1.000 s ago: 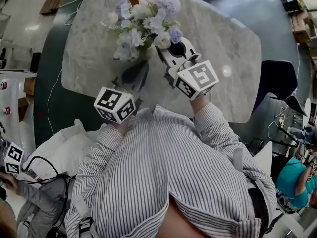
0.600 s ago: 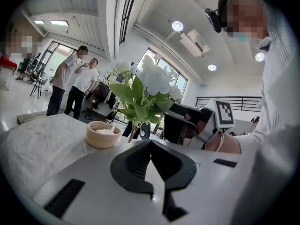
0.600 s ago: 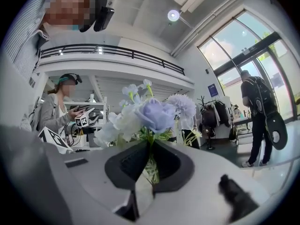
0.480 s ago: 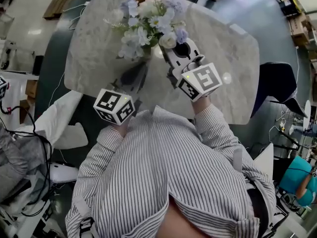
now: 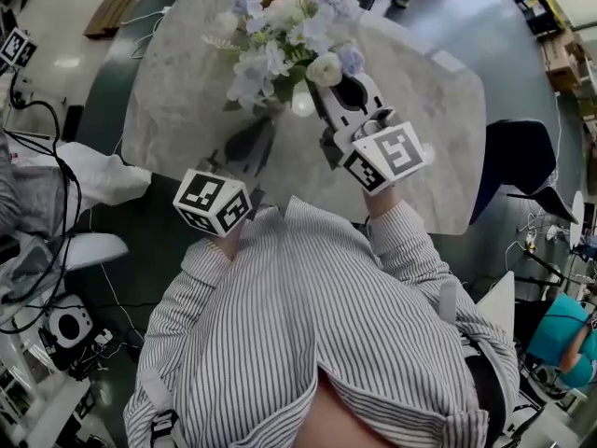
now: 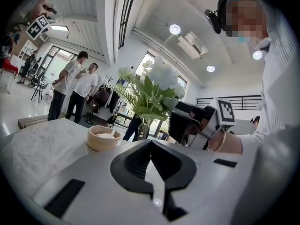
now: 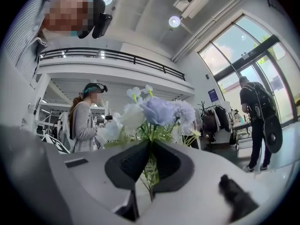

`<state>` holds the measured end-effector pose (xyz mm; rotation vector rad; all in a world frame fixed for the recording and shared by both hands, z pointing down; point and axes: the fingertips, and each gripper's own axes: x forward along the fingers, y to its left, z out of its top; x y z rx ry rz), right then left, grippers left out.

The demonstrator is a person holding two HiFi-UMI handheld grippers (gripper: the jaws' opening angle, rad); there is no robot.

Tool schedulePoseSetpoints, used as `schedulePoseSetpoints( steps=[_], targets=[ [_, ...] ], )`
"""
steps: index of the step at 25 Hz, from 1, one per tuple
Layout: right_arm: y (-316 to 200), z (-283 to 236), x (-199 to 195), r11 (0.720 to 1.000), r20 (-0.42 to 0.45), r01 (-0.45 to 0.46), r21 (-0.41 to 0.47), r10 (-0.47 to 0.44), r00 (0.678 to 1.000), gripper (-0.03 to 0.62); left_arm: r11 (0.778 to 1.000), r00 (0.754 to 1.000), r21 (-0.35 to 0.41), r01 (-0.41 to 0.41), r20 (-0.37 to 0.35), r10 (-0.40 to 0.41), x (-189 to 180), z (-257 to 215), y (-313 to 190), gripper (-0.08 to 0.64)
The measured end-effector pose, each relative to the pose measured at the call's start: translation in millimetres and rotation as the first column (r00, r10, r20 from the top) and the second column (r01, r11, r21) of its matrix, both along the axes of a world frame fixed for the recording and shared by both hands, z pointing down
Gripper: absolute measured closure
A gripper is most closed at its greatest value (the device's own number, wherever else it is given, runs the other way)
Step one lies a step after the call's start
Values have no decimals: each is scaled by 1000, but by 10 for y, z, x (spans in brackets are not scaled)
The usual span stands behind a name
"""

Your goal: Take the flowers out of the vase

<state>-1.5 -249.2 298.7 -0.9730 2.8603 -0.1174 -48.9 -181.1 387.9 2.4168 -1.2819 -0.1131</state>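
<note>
The right claw (image 7: 150, 149) clenches the flowers (image 5: 280, 35) by their stems over the marble tabletop (image 5: 420, 91), the left claw (image 6: 151, 146) is closed on nothing, and a wooden bowl (image 6: 104, 138) stands beyond them.

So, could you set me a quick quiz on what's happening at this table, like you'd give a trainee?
1. What are the right tongs shut on?
A. a cup
B. the stems of the flowers
C. nothing

2. True or false: the left tongs are closed with nothing between them.

3. Fill in the gap: on the marble table stands a small round wooden ____.

Key: 1 B; 2 true; 3 bowl.
</note>
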Motion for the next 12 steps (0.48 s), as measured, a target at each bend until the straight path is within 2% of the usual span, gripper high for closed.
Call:
schedulePoseSetpoints(
  steps=[12],
  targets=[
    [60, -64, 36, 999, -21, -34, 13, 34, 999, 557, 998, 1000, 52, 24, -16, -23, -276, -86, -67, 548]
  ],
)
